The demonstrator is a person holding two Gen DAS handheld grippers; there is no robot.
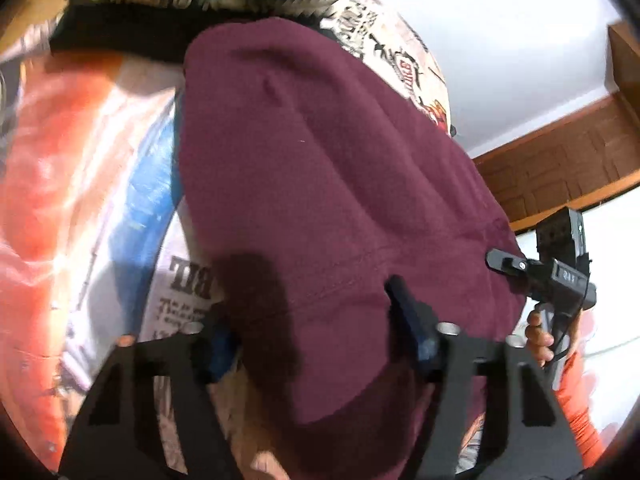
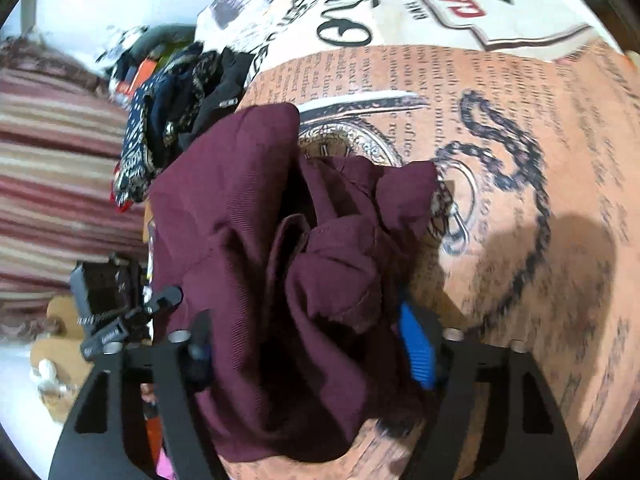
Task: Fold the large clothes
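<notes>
I see the maroon garment (image 1: 320, 184) as matt, finely ribbed knit cloth. My left gripper (image 1: 320, 344) has matt black plastic arms, ridged blue pads and bare metal pins. The printed bedsheet (image 2: 520, 128) looks like smooth cloth.

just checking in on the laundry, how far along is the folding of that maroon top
Early. Done: the maroon garment is off the clothes pile and over the printed bedsheet. In hand: the left gripper and right gripper each have cloth between their fingers. Left: it hangs bunched with no neat fold visible, and the pile waits.
</notes>
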